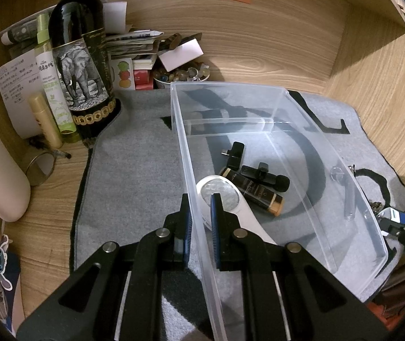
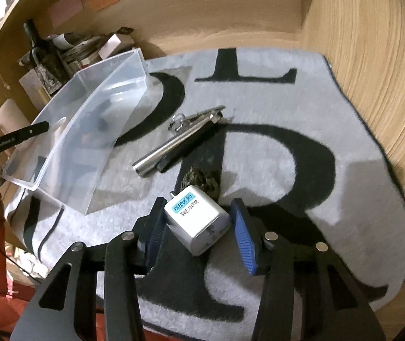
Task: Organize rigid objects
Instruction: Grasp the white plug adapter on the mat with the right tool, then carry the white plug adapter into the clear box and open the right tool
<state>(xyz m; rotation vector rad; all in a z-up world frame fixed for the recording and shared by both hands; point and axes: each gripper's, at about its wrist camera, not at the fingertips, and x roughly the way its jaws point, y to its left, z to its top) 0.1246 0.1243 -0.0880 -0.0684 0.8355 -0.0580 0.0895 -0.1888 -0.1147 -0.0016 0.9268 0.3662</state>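
Our right gripper (image 2: 198, 228) stands spread wide, its jaws either side of the white travel adaptor (image 2: 196, 223) without pressing it; the adaptor lies on the grey mat (image 2: 302, 130), its long axis running near-to-far. Our left gripper (image 1: 201, 227) is clamped on the near-left wall of the clear bin (image 1: 273, 130), which lies far-left of the adaptor.

Wood-grain desk (image 1: 60, 213) (lamplit); wooden walls (image 2: 373, 56)

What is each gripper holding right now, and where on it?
Left gripper: the clear bin, jaws clamping its near side wall. Right gripper: nothing; jaws open around the travel adaptor.
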